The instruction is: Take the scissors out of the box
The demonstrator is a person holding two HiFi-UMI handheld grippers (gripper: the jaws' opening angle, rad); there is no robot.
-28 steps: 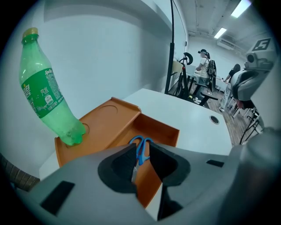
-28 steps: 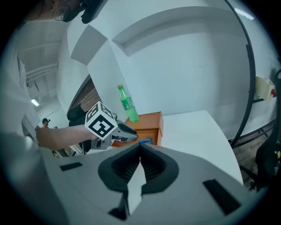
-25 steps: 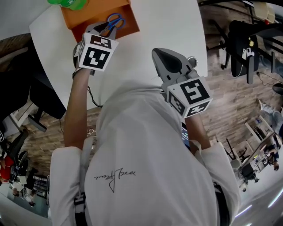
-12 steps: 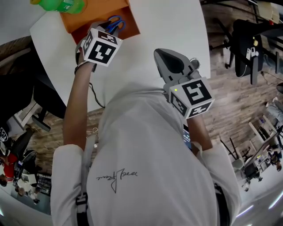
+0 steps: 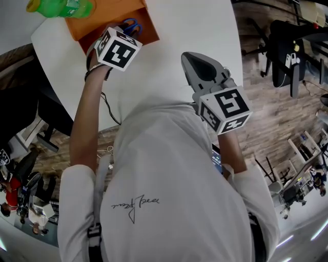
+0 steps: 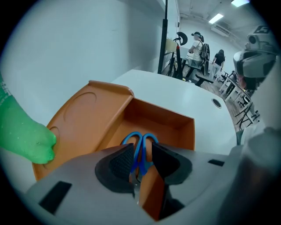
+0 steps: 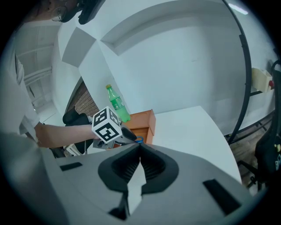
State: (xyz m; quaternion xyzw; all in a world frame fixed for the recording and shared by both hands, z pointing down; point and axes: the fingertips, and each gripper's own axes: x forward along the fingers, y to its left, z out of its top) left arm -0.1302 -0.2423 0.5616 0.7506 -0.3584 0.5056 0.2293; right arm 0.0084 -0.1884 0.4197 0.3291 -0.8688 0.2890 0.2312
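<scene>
Orange box (image 6: 162,122) at the far left corner of the white table (image 5: 179,30), open at the top, with the blue-handled scissors (image 6: 139,144) inside, in its deeper compartment. Left gripper (image 6: 141,163) tipped steeply down over that compartment, jaws just opened wide and released; blue handle loops in the gap between the pads, neither pad pressing on them. Near wall of the box rising just under that gap, in front of the scissors. Next to the compartment, a shallower orange shelf (image 6: 83,118) with round recesses. Just beside the box, on its far left side, a green plastic bottle (image 5: 61,7). From the head view, left jaws covered by the marker cube (image 5: 118,48). Right gripper (image 7: 139,165) well apart from the box over bare table, clenched on nothing. Black cable (image 5: 110,115) hanging off the table's near edge; black office chair (image 5: 282,51) on the wooden floor at right.
</scene>
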